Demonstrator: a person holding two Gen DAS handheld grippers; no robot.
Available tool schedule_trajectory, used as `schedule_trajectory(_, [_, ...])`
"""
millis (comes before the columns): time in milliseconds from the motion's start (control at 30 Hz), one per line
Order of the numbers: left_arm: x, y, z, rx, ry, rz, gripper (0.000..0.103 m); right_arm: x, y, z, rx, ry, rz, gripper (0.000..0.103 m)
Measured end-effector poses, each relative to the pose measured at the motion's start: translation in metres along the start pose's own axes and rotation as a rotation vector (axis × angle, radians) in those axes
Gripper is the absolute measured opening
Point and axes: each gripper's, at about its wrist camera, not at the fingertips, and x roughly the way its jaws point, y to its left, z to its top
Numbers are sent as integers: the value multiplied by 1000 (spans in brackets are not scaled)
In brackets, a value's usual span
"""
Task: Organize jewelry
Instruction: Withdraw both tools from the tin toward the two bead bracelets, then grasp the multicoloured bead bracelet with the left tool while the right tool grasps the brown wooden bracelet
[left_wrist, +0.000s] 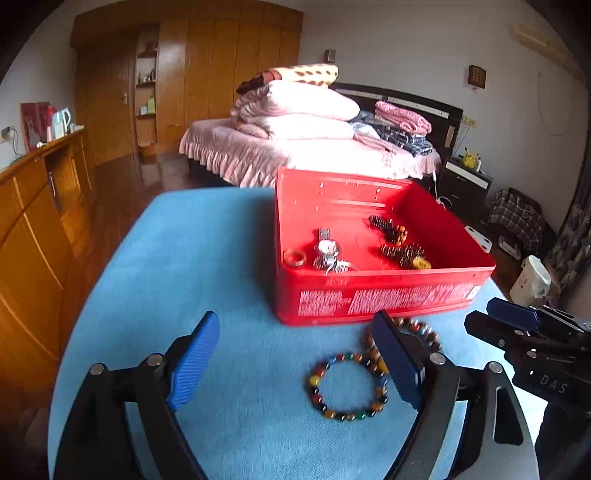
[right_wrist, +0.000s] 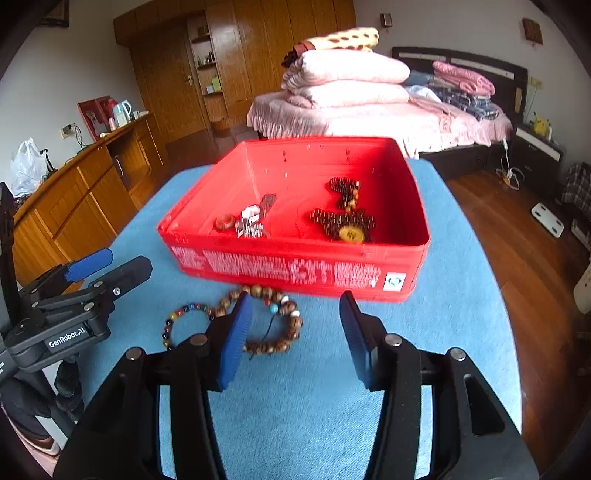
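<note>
Both the left gripper (left_wrist: 295, 354) and right gripper (right_wrist: 295, 332) are hovering spread wide over a multicoloured round-bead bracelet (left_wrist: 345, 386) and brown wooden-bead bracelet (right_wrist: 273, 321), both lying on the blue tablecloth (right_wrist: 295, 413) just near of the red plastic box (right_wrist: 295, 266).

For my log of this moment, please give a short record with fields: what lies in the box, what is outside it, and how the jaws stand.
surface: blue table cover
box: red box, open top
in box: watch, ring, dark bead pieces
outside box: colorful bead bracelet and brown bead bracelet, touching
left gripper: jaws open, empty
right gripper: jaws open, empty
</note>
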Motion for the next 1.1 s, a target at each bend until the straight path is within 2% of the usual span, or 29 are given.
schedule_trajectory(367, [18,-7,-23,35,81,5,83,35,1,-16,30,101,7,48])
schedule_trajectory(567, [23,-6,-27,37,103,-12,83,44,1,-19,36,129,11,39])
schedule_trajectory(800, [37,-6,-31,48,186,-20,83,49,2,-18,18,134,-5,29])
schedule_trajectory(1000, [40,-2,-35,41,213,-23,82,51,4,-17,6,130,-10,27])
schedule_trajectory(1033, [40,-2,-36,43,213,-20,82,52,4,-17,5,129,-11,27])
schedule_trajectory(1100, [39,-1,-36,47,210,-10,70,52,5,-17,-1,127,-15,27])
